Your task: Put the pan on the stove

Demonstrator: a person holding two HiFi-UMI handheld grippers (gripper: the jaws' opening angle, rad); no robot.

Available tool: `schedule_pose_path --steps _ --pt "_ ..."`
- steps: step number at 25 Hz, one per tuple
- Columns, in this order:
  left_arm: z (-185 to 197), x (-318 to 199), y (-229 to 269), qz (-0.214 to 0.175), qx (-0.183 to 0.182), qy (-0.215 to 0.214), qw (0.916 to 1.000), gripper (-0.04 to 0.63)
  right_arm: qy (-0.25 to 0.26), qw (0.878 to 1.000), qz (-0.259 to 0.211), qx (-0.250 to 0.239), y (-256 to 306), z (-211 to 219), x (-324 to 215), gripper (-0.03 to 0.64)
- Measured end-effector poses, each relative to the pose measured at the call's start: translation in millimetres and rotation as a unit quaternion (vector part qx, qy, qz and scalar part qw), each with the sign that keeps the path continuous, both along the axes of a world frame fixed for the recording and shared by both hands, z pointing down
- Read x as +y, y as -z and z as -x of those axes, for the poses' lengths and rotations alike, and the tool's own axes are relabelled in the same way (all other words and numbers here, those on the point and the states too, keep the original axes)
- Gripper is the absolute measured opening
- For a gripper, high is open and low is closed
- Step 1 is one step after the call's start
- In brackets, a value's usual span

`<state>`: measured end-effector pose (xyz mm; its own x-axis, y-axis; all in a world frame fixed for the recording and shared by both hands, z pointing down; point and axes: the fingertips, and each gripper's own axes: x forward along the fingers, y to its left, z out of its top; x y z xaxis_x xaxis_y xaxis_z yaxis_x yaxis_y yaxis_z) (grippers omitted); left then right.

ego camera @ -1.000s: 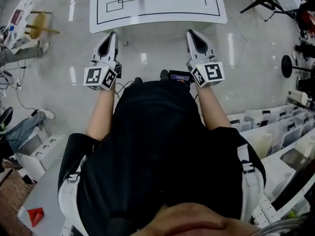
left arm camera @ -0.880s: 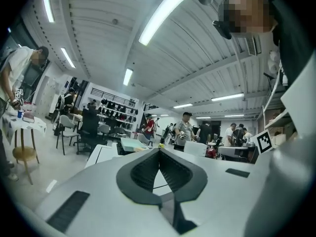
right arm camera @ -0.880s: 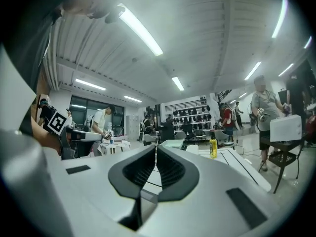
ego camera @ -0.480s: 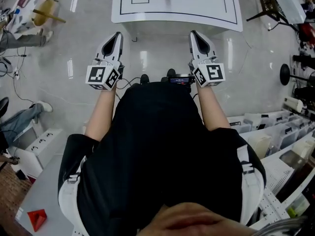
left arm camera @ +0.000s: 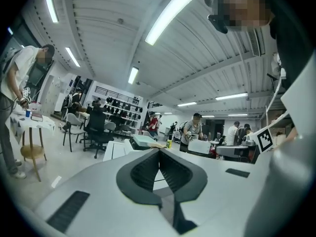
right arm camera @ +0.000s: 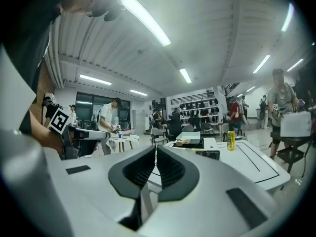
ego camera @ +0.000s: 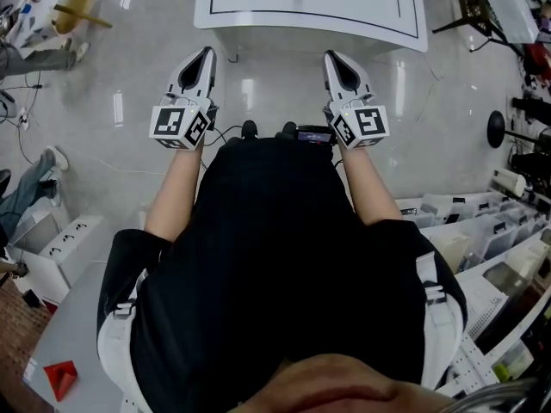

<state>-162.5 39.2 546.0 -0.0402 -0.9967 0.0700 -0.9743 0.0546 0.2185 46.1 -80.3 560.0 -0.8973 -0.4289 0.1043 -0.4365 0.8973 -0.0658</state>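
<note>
Left gripper [ego camera: 207,52] and right gripper [ego camera: 331,56], fingers tight together and empty, white worktop [ego camera: 344,20] just beyond them.

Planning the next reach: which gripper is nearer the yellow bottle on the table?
Right. The yellow bottle stands on the white table, ahead and to the right of the right gripper. The left gripper is further left, so farther from it.
</note>
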Motion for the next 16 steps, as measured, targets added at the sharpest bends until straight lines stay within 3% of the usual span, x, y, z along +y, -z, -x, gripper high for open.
schedule_pose_path --steps 6,16 --pt "-43 -29 6 0.0 -0.005 -0.05 0.9987 0.018 0.008 1.0 0.01 -0.009 -1 -18 -11 0.026" --pt "-100 -59 -7 0.02 0.015 -0.074 0.9969 0.017 -0.003 0.999 0.033 -0.016 -22 -61 -26 0.026"
